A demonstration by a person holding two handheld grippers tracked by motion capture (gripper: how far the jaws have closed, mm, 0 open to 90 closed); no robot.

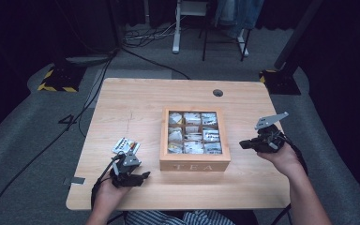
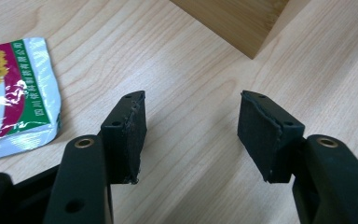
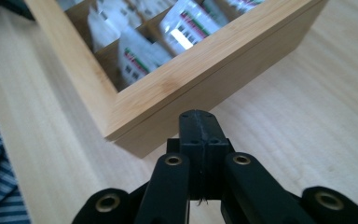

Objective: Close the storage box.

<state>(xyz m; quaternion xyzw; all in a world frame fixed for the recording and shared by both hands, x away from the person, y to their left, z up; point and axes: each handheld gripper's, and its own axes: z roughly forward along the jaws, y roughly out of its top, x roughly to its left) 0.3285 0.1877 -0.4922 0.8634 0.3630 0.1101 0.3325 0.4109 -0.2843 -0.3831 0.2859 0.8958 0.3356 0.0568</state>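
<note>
A wooden tea box point(image 1: 194, 164) marked TEA stands in the middle of the table, its compartments filled with several tea sachets point(image 1: 192, 133). A loose sachet point(image 1: 125, 146) lies flat on the table left of the box, also seen in the left gripper view as a white packet point(image 2: 16, 93) with a red and green band and yellow flowers. My left gripper point(image 1: 143, 177) rests low at the box's front left corner point(image 2: 247, 28), open with nothing between its jaws point(image 2: 191, 135). My right gripper point(image 1: 243, 144) hovers beside the box's right side point(image 3: 200, 79), shut and empty point(image 3: 199, 128).
The light wooden table point(image 1: 136, 101) has a round cable hole point(image 1: 218, 93) at the back. A striped shirt point(image 1: 168, 218) shows at the near edge. Cables point(image 1: 79, 112) run over the grey floor to the left, and stand bases point(image 1: 58, 77) sit behind the table.
</note>
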